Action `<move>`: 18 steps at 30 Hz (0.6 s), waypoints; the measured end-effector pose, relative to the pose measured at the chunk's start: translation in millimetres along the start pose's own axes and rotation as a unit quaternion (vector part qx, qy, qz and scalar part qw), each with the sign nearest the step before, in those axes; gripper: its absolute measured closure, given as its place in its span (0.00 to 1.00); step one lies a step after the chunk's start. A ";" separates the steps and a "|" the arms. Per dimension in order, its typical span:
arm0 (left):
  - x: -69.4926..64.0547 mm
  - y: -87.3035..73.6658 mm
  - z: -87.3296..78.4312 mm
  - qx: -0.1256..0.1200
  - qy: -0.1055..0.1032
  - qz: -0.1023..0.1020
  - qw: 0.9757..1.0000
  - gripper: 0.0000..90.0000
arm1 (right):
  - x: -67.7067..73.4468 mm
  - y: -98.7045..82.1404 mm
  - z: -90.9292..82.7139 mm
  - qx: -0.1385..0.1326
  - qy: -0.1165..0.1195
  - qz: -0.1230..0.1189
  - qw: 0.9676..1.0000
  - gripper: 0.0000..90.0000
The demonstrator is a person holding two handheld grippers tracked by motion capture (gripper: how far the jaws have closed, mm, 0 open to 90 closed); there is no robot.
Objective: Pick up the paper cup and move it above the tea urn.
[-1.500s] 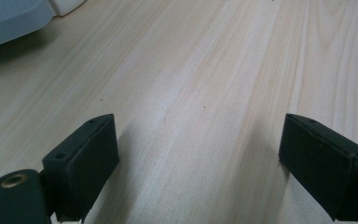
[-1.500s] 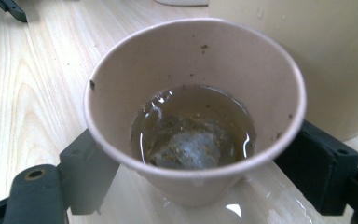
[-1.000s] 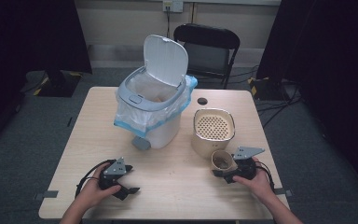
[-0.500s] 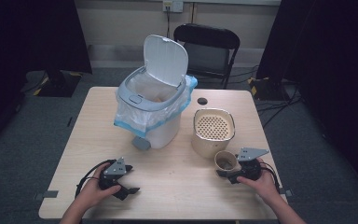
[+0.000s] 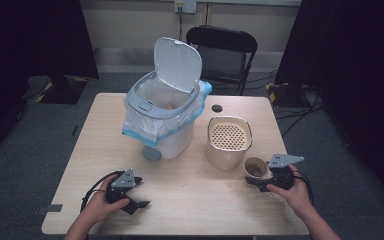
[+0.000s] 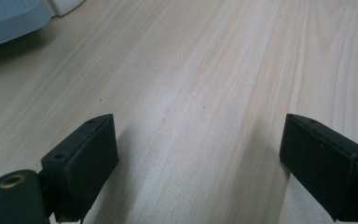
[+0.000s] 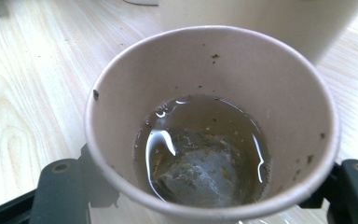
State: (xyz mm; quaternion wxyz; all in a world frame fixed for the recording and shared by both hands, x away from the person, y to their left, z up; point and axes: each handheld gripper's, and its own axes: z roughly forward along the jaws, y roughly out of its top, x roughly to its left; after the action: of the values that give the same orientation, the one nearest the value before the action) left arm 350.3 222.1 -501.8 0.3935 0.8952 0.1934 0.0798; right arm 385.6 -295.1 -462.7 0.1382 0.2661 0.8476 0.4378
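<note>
Brown paper cup (image 7: 212, 121) with tea sits clamped in your right gripper (image 5: 261, 181), just beside the beige strainer bowl (image 5: 228, 140); your left gripper (image 5: 130, 192) rests open on the desk (image 5: 190, 200).

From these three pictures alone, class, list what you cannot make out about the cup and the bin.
- Paper cup, right gripper view: its base is cut off by the bottom edge.
- Tea bag: blurred under murky liquid.
- Pedal bin, high view: contents too small, shaded by the liner.
- Strainer bowl: whatever lies beneath its perforated insert is hidden.
</note>
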 end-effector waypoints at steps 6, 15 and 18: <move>0.0 -0.1 0.2 -0.002 -0.001 0.000 1.000 0.12 | -9.3 1.6 -5.5 0.004 -0.017 0.000 1.000 0.31; -0.3 -0.2 0.3 -0.003 -0.001 -0.003 1.000 0.12 | -28.3 7.4 -12.2 0.006 -0.041 0.006 0.999 0.31; -0.1 -0.1 0.2 -0.001 -0.001 -0.001 1.000 0.12 | -34.6 9.1 -13.4 0.006 -0.048 0.010 0.999 0.31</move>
State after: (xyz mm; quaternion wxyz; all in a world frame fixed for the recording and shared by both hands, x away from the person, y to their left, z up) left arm 350.2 222.1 -502.0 0.3949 0.8945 0.1938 0.0791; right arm 410.7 -319.5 -447.4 0.1726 0.2959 0.8399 0.4210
